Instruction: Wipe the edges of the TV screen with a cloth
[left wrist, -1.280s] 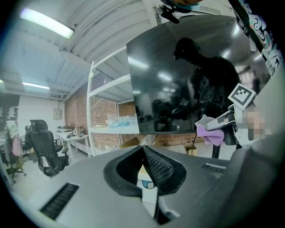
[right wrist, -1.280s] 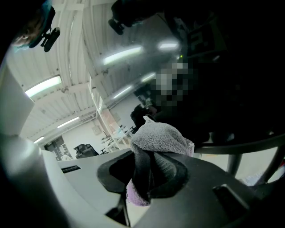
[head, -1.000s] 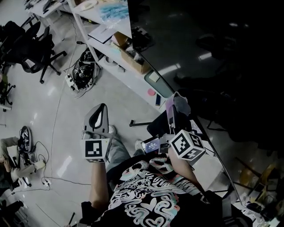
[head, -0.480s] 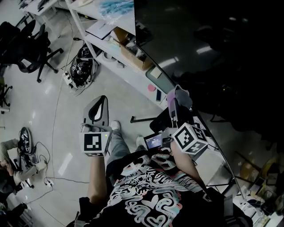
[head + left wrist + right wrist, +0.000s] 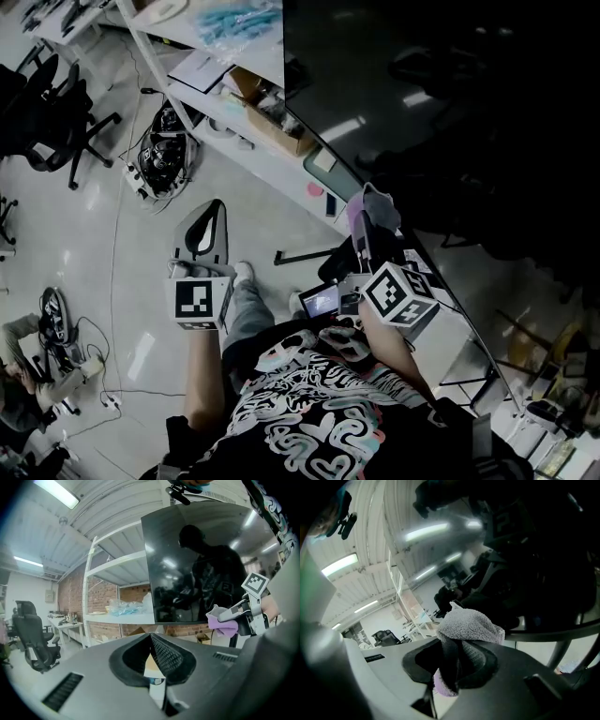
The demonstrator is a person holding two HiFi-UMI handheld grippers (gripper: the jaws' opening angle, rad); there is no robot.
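Little has shifted over the last second: your head view has drifted slightly across the shelving, while both tools keep their places in front of your chest. Your left hand-held gripper hangs over the floor with its jaws closed tip to tip on nothing, pointing up toward the white shelf and standing well apart from the work. To its right, your right hand-held gripper is clamped on the lavender-grey cloth, a soft wad bulging out past the jaw tips. That wad sits right at the lower edge of the TV screen; no view shows whether it presses on the frame or sits just off it. The relation to mind is the run of that edge: in your head view it slants from the upper left, by the shelf, down to the lower right, past your right arm, with the dark glass up and to the right of the cloth. Your right arm is clearly the nearer one, so I judge the wipe should be a slide along that slanted line, with the cloth held into the border.
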